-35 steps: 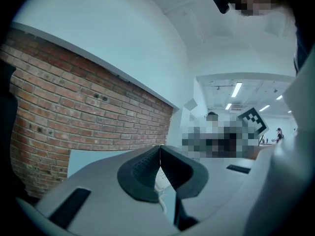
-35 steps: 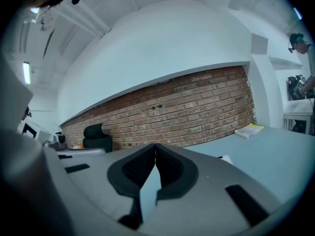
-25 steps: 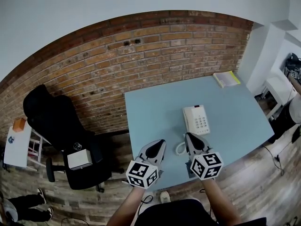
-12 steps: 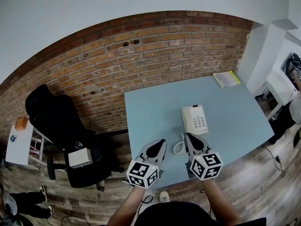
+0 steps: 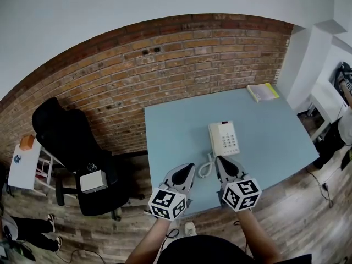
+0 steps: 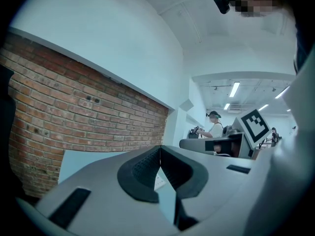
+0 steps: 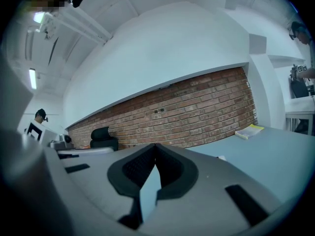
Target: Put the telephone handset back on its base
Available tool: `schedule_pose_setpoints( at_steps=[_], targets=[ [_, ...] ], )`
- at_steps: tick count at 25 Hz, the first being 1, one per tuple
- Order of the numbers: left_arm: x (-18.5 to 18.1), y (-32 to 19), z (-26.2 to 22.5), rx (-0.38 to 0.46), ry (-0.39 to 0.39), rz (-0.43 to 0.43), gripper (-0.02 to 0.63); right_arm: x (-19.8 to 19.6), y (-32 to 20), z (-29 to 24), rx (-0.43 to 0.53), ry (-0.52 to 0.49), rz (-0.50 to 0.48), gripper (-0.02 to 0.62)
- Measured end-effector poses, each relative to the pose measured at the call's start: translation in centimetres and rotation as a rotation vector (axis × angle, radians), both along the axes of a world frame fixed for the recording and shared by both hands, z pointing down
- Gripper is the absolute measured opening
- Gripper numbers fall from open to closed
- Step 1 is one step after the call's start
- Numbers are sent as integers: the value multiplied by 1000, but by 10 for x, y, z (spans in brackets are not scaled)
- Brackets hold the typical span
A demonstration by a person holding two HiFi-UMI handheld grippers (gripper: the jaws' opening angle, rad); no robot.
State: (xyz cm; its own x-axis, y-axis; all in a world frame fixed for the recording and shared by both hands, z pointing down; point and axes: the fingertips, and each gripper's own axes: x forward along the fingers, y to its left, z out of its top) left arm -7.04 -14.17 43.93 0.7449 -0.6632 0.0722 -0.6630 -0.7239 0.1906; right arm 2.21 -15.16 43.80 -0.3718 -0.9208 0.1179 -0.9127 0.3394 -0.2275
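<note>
**White telephone mid-table, both grippers shut and empty at the near edge**

Pale blue table [image 5: 176, 131] fills the middle of the head view, set against a red brick wall [image 5: 137, 87]. A white telephone [image 5: 224, 138] lies slightly right of the frame's centre, keypad on its right half. Its coiled cord [image 5: 204, 168] trails toward the lower left. The left half of the telephone reads as one long white shape, probably the handset lying in its cradle, but it is too small to be sure.

The left gripper [image 5: 188, 167] and the right gripper [image 5: 220, 161] sit side by side in the lower middle of the frame, over the table's near edge. The right one is just below the telephone and beside the end of the cord. Each gripper view shows its dark pads pressed together at the tips with nothing between them.

Neither gripper touches the telephone or the cord. If the handset is indeed seated, the task looks finished. If it merely lies alongside the base, the whole lift and placement is left.

A yellow-edged book [image 5: 263, 92] rests at the table's upper right corner.
</note>
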Motion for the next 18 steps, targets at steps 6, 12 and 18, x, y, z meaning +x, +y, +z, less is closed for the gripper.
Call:
schedule_pose_setpoints(
  at_steps=[6, 12, 18],
  targets=[
    [15, 18, -2, 6, -3, 1, 9, 12, 21, -2, 13, 6, -10, 13],
    [29, 39, -8, 17, -2, -5, 9, 25, 42, -10, 49, -13, -43, 12],
    [36, 61, -13, 23, 11, -19, 9, 32, 63, -16, 69, 2, -66, 13]
  ],
)
